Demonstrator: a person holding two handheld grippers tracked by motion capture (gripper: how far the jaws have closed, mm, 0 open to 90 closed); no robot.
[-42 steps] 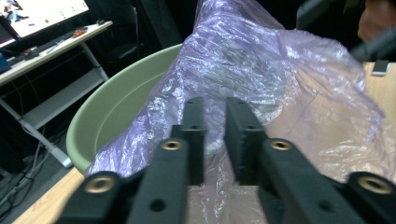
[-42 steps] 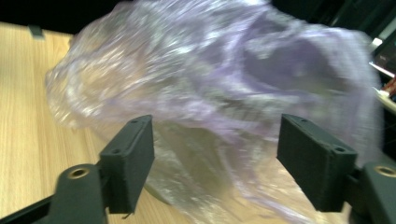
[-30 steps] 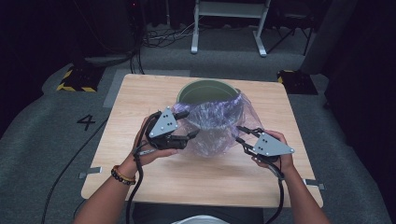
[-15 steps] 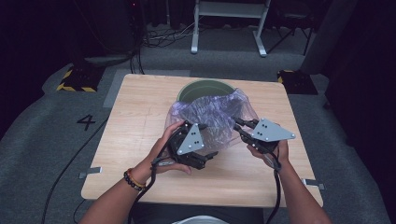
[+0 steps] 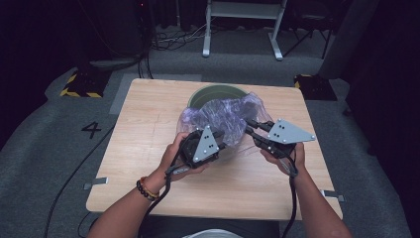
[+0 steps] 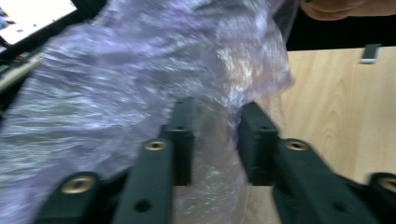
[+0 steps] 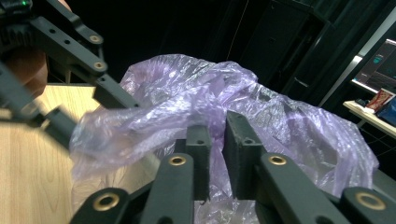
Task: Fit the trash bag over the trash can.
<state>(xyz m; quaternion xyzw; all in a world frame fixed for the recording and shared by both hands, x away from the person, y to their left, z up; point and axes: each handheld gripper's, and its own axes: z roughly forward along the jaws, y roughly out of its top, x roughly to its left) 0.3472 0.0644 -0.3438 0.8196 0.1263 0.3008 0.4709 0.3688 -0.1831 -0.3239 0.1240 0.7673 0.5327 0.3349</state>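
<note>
Thin purple plastic bag (image 5: 223,116), translucent, crumpled and puffed, draped over the mouth of a dark green bin (image 5: 218,92) that stands past the table's centre toward 12 o'clock. Bag bulges toward 6 o'clock, film wrinkled and glossy, near edge gathered in folds.

Bag (image 5: 223,116): translucent pale purple. Bin (image 5: 215,94): dark green. Counter (image 5: 148,124): light wood grain. Tongs (image 6: 215,140): black, brass-coloured rivets.
</note>
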